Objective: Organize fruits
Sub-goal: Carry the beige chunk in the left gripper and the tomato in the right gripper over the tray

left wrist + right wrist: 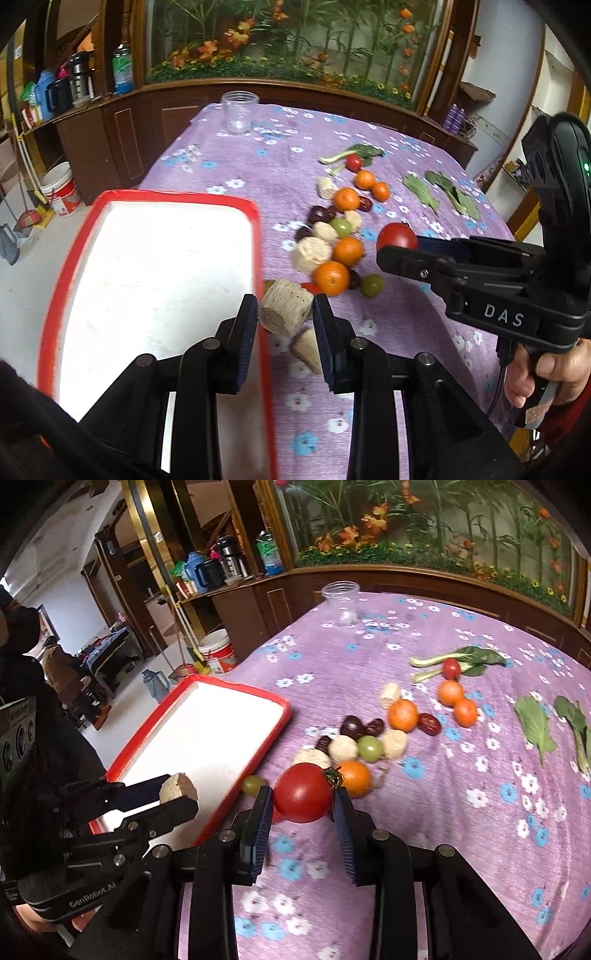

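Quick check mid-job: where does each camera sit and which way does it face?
Left wrist: on the left tool, facing down-forward at the corn piece it grips, over the red-rimmed tray; the person's hand shows.
Right wrist: on the right tool, facing down-forward at the tomato it grips; the left tool shows.
Shared: tray, fruit pile, purple tablecloth, clear jar.

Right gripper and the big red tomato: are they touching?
Touching. The right wrist view shows the right gripper with both pads pressed against the tomato's sides, carrying it above the tablecloth.
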The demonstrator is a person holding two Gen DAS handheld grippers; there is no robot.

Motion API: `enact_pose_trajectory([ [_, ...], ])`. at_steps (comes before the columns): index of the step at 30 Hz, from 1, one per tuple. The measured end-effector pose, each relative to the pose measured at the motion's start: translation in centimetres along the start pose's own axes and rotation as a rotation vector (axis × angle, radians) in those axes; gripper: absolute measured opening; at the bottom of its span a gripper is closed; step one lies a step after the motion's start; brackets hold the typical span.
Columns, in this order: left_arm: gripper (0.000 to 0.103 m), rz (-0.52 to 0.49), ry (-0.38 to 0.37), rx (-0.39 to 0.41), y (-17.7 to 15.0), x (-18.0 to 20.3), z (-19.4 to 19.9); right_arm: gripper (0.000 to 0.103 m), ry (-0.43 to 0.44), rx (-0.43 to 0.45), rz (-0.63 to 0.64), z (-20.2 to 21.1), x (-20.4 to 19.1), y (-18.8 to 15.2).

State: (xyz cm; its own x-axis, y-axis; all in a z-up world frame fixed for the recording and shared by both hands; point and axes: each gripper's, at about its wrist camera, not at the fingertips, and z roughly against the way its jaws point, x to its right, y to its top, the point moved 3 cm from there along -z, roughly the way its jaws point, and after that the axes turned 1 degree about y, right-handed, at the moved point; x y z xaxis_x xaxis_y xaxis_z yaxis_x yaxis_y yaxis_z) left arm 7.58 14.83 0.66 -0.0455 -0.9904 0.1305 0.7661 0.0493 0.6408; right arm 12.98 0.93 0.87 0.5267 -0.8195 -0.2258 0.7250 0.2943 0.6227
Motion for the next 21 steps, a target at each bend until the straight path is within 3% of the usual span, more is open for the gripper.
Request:
enact_pose_trajectory([
  [12,0.028,0.073,0.076,0.000,1.5,-5.3,-0.3,0.033,0.066,-0.031,0.019,-2.7,-3.2,2.5],
  [21,0.028,0.101,0.107,-0.032,2.7,-8.4,-2.8,0.033,0.107,-0.075,0.002,-6.3,-4.7,4.7],
])
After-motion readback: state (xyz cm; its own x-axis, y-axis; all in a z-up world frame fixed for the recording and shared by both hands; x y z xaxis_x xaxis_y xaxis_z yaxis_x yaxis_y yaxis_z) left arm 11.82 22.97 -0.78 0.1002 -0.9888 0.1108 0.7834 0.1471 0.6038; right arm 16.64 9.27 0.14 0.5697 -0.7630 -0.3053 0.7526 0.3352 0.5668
